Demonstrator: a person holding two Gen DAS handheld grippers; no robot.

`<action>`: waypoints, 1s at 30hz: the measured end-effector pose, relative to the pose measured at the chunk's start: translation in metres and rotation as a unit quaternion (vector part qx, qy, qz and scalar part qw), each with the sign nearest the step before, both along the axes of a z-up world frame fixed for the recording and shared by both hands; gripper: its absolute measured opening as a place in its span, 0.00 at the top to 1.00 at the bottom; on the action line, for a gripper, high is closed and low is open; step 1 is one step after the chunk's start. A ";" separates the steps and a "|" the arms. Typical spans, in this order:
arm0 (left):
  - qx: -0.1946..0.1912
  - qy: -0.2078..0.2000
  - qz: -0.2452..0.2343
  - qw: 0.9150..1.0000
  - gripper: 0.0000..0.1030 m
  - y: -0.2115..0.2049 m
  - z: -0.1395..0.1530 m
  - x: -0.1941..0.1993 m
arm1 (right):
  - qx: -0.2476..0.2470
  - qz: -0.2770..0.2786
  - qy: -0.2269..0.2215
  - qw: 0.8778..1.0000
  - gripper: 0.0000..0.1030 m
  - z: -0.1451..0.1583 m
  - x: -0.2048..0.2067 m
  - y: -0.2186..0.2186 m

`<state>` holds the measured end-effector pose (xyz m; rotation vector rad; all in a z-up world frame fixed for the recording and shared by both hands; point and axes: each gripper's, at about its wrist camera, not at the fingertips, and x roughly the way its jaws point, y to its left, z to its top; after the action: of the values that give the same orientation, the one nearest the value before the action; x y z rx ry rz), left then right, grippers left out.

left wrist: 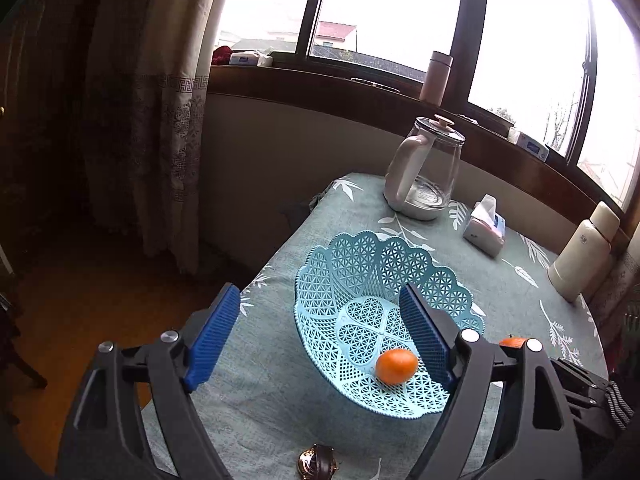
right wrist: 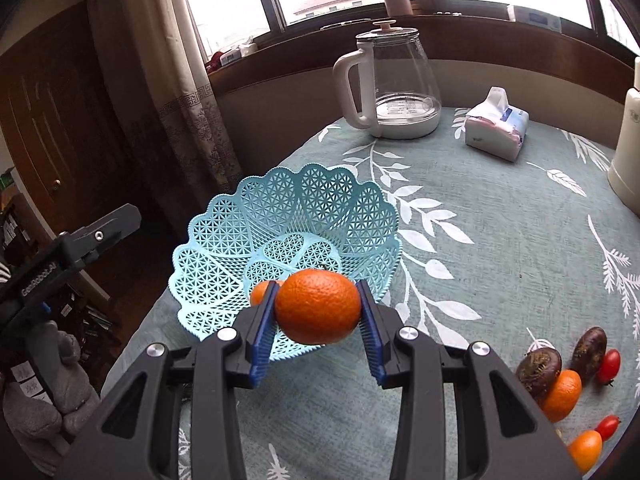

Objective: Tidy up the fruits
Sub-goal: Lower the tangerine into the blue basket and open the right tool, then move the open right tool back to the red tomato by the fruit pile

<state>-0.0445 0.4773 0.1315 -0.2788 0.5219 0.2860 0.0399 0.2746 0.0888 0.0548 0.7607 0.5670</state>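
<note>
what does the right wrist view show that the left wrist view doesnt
Only the right wrist view: the right hand-held gripper shut on an orange, plus loose passion fruits and cherry tomatoes on the tablecloth. Only the left wrist view: the left hand-held gripper, open and empty. Both: the blue basket with one orange inside, the glass kettle and the tissue pack.
</note>
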 end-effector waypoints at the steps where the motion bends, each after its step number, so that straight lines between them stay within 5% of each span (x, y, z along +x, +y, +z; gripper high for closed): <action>1: 0.000 -0.001 0.000 1.000 0.19 0.000 0.001 0.000 | -0.002 -0.003 0.003 1.000 0.63 -0.001 0.003 0.003; 11: -0.002 -0.006 -0.003 1.000 0.19 -0.001 0.005 -0.004 | -0.017 -0.015 0.016 1.000 0.62 -0.014 0.021 0.011; 16: -0.001 -0.006 -0.003 1.000 0.16 -0.001 0.005 -0.004 | -0.005 -0.026 0.010 1.000 0.49 -0.012 0.019 0.002; 30: -0.001 -0.010 -0.002 1.000 0.11 -0.005 0.007 -0.005 | 0.035 -0.061 0.012 0.997 0.42 -0.009 -0.001 -0.026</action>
<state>-0.0497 0.4719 0.1382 -0.2815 0.5031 0.2798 0.0393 0.2490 0.0796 0.1726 0.7549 0.4775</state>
